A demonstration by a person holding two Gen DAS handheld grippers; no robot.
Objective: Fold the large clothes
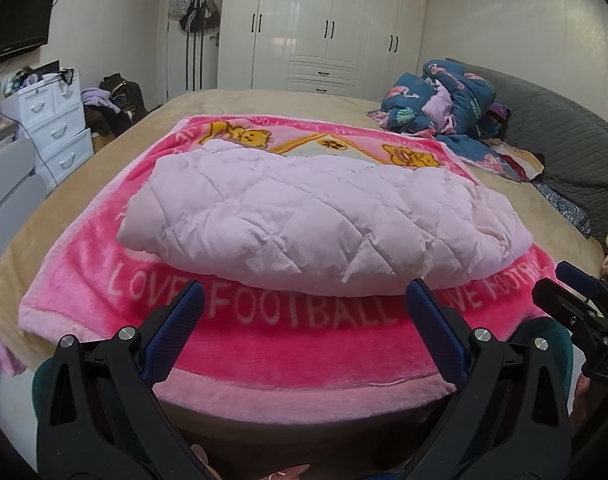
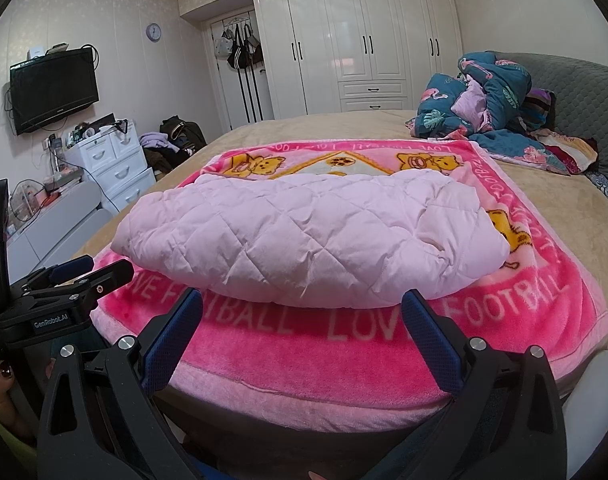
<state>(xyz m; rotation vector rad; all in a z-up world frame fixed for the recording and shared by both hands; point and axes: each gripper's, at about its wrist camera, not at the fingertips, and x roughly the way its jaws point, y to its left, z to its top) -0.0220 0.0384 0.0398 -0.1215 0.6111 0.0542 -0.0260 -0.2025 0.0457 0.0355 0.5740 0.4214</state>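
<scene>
Jaws on my left gripper (image 1: 304, 304) are spread wide apart, with nothing between them, and the blue pads (image 1: 436, 332) touch nothing. My right gripper (image 2: 302, 312) is the same: wide open and holding nothing. Both hang just short of the near edge of the bed (image 1: 44, 220). The pale pink quilted coat (image 1: 316, 220) lies folded into a puffy bundle at 12 o'clock from each gripper, resting on the bright pink blanket (image 1: 288, 344) with "LOVE FOOTBALL" written along its edge. The coat's near edge bulges toward the fingers but I see a strip of blanket between them. In the left view I can see the right gripper at 3 o'clock, cut off by the picture's edge. In the right view the left gripper shows at 9 o'clock. A messy blue flowery quilt (image 2: 484, 96) is heaped at 1 o'clock by the grey headboard (image 2: 584, 92). White wardrobe doors (image 2: 364, 40) stand behind the bed, and a TV (image 2: 52, 88) hangs on the wall at 10 o'clock above white drawers (image 2: 116, 160). I cannot see the coat's sleeves or collar; they are tucked away inside the bundle.
</scene>
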